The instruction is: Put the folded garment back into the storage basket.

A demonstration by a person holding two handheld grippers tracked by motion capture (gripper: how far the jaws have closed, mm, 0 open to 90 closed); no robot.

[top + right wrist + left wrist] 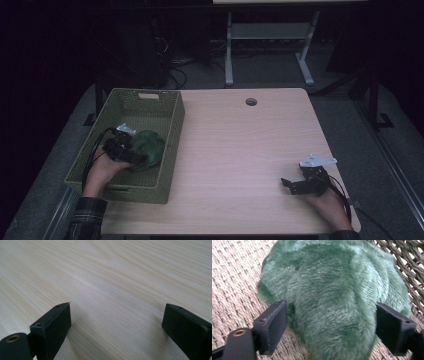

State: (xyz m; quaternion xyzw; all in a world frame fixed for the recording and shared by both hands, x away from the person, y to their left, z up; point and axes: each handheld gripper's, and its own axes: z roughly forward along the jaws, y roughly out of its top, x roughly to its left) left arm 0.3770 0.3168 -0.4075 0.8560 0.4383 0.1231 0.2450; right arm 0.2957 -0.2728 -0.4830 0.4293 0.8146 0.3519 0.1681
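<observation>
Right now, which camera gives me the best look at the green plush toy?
The left gripper view: the green plush toy is close up between the wide-open jaws of the left gripper, lying on the woven basket floor. The high view shows it small and dark inside the basket. The right gripper view looks at bare table.

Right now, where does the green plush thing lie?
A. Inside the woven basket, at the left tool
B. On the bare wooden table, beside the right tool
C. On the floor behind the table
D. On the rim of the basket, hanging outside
A: the high view shows the green plush thing inside the woven basket, and in the left gripper view it rests on the woven bottom between the open jaws of the left tool.
</observation>
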